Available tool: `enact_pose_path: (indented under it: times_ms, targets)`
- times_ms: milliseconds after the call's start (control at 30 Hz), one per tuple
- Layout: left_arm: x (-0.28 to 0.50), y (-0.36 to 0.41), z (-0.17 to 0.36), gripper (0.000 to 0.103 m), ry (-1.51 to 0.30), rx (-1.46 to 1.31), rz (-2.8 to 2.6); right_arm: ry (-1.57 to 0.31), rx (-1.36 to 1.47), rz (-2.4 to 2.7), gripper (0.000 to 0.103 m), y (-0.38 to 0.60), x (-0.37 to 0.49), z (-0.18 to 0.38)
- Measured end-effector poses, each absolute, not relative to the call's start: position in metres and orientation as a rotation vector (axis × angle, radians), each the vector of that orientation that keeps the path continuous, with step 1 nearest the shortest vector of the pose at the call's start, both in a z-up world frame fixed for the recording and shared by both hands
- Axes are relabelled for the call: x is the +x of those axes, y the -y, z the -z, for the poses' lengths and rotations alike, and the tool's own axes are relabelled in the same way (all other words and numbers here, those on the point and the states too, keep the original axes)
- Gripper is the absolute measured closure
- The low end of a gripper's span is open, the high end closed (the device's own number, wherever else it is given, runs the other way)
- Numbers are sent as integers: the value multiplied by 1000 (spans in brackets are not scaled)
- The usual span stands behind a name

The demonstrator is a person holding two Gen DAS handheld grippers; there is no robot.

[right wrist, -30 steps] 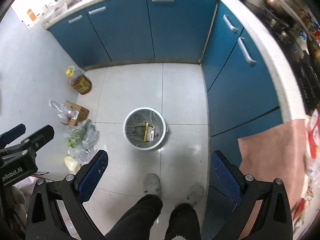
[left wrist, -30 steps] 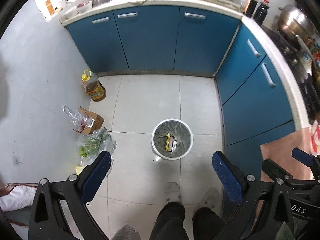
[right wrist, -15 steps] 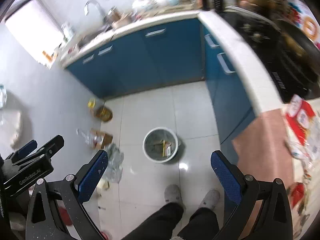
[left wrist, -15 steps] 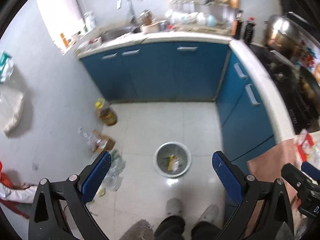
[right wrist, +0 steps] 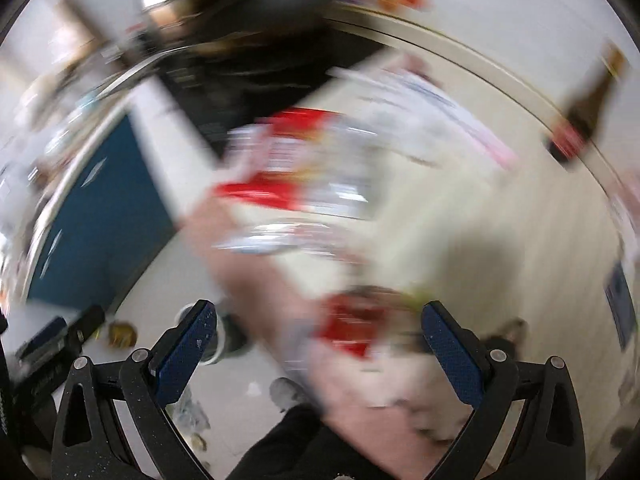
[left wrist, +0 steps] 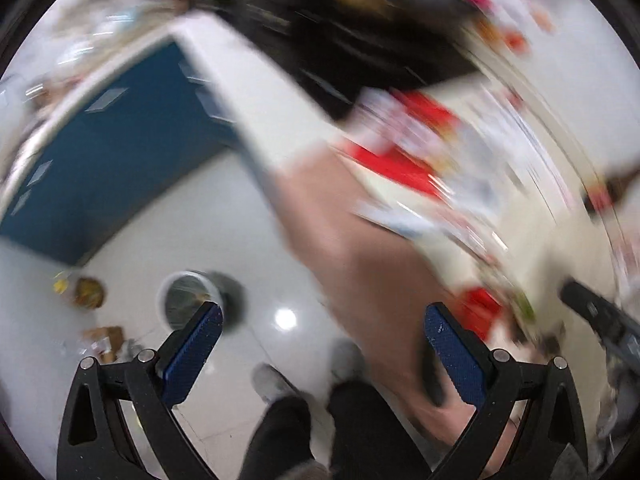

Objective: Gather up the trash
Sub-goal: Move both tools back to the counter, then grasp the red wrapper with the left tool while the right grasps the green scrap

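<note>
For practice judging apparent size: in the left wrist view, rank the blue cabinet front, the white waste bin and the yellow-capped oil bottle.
1. blue cabinet front, by far the largest.
2. white waste bin.
3. oil bottle, smallest, though motion blur smears its outline.

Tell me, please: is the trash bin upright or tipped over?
Upright. In the left wrist view the bin stands on the floor with its round mouth facing up. Blur hides its contents.
</note>
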State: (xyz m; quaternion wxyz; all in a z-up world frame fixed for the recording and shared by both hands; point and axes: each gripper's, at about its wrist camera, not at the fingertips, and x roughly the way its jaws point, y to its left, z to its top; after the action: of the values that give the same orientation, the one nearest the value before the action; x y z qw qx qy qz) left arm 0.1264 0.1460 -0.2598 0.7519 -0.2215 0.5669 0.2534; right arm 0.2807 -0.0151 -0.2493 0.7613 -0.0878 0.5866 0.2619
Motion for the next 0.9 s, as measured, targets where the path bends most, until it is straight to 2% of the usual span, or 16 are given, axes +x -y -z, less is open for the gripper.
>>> enact_pose_path:
  times_ms: [100, 133, 167, 267, 300, 367, 400, 433, 633, 700, 733, 767, 800, 833, 900]
  targets:
    - [176, -108, 301, 1, -1359, -461, -395, -1361, -167, -505, 31, 56, 310, 293]
    - [188, -99, 311, 1, -1383, -458, -366, -1393, -155, -498, 34, 67, 316, 305]
    - [200, -88, 324, 5, -1412, -452, -336, -1408, -145, -493, 36, 75, 315, 312]
    - [220, -72, 347, 29, -1464, -437, -311, -1418, -146, -483, 37, 89, 321, 325]
    - [224, -68, 351, 42, -1474, -423, -314, -1417, -148, -485, 37, 91, 321, 328]
    - [230, -58, 348, 59, -1457, -370, -316, -1422, -153, -503, 38, 98, 325, 335]
    - [233, -54, 346, 80, -1453, -358, -310, -1424, -157, -515, 38, 99, 327, 338]
    - [235, -50, 345, 84, -1466, -327, -328, -1427, -164, -536, 38, 98, 329, 340]
    - [231, -58, 335, 96, -1466, -327, -375, -1416, -285, -639, 40, 64, 323, 358]
    - [229, -64, 329, 97, -1457, -331, -396, -1393, -364, -642, 52, 50, 316, 363]
    - [226, -68, 324, 97, -1451, -330, -407, -1364, -402, -646, 72, 46, 312, 362]
    - [223, -72, 319, 97, -1443, -330, -421, -1355, -409, -646, 77, 44, 310, 361]
    - [222, -76, 315, 98, -1436, -333, -432, -1355, -394, -644, 89, 45, 310, 360]
    - [221, -79, 309, 98, -1428, -336, -438, -1350, -372, -629, 96, 47, 312, 358]
    - [218, -79, 302, 98, -1410, -345, -446, -1347, -334, -603, 102, 51, 316, 354]
